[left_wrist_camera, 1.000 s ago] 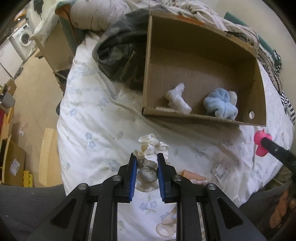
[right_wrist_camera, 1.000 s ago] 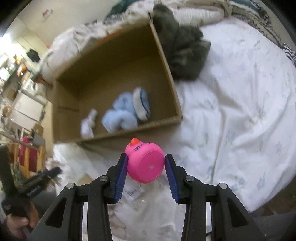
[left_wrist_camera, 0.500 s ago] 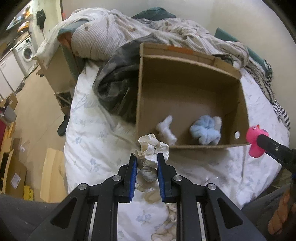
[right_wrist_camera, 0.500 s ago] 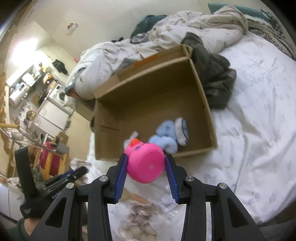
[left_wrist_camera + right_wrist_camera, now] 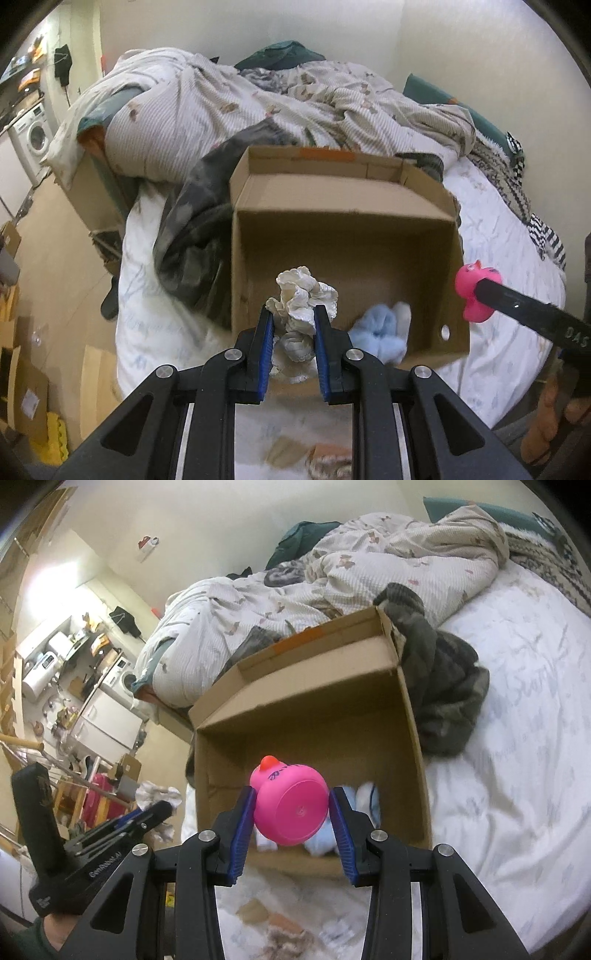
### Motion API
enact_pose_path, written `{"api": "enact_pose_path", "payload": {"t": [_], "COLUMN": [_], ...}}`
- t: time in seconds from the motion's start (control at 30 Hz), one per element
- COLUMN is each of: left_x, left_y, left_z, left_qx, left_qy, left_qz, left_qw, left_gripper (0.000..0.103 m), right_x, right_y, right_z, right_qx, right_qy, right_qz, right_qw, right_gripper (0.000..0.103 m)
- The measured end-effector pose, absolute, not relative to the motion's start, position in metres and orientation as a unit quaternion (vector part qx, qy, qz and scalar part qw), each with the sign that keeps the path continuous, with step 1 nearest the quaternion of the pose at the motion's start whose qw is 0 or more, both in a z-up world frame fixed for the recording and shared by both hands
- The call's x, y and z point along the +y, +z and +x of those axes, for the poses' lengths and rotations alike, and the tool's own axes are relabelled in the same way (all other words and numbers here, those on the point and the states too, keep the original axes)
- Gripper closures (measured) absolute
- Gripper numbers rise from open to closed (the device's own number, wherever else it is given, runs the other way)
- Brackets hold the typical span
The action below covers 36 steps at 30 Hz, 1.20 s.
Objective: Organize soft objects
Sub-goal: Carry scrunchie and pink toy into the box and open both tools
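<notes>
Bedroom clutter is surrounding the white bedsheet (image 5: pixel 498 229), where the cardboard box (image 5: pixel 343 206) is sitting open-topped, dead ahead of and below both tools. Left gripper (image 5: pixel 291 325) is pinching the cream scrunchie (image 5: pixel 303 295) near the box's front-left corner; right gripper (image 5: pixel 291 808) is clamping the pink rubber duck (image 5: pixel 291 805), hanging over the near wall.

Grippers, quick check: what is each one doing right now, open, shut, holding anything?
Left gripper: shut on the cream ruffled scrunchie.
Right gripper: shut on the pink rubber duck.
</notes>
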<state>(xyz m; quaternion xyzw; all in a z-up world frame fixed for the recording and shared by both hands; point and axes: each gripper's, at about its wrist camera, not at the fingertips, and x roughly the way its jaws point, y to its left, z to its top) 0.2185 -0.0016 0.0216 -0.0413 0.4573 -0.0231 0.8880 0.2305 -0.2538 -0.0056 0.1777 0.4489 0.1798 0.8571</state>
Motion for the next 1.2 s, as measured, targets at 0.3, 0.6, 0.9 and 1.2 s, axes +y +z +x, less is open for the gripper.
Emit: {"api": "enact_pose_path", "payload": {"t": [0.3,0.6,0.9,1.2], "left_x": [-0.015,-0.018,-0.016,-0.017], "left_y": [-0.015,-0.055,-0.065,-0.065], "left_z": [0.246,0.252,0.252,0.251], "left_qx": [0.455,0.49,0.498,0.494], "left_qy": [-0.052,-0.047,-0.043,-0.038], "left_qz": [-0.039,-0.046,-0.05,-0.05], "left_qw": [0.888,0.869,0.865,0.867], "left_gripper": [0.084,0.084,0.084,0.075], "right_x": [-0.254,-0.247,-0.246,-0.247], "right_y": [-0.05,-0.077,-0.091,-0.094], "right_z": [0.254,0.259,0.262,0.264], "right_qx": [0.481,0.523,0.548,0.556], "right_qy": [0.151,0.134,0.124,0.121], "right_qz": [0.175,0.151,0.14,0.139], "right_qw": [0.846,0.828,0.815,0.811], "right_gripper": [0.06,0.06,0.06,0.06]}}
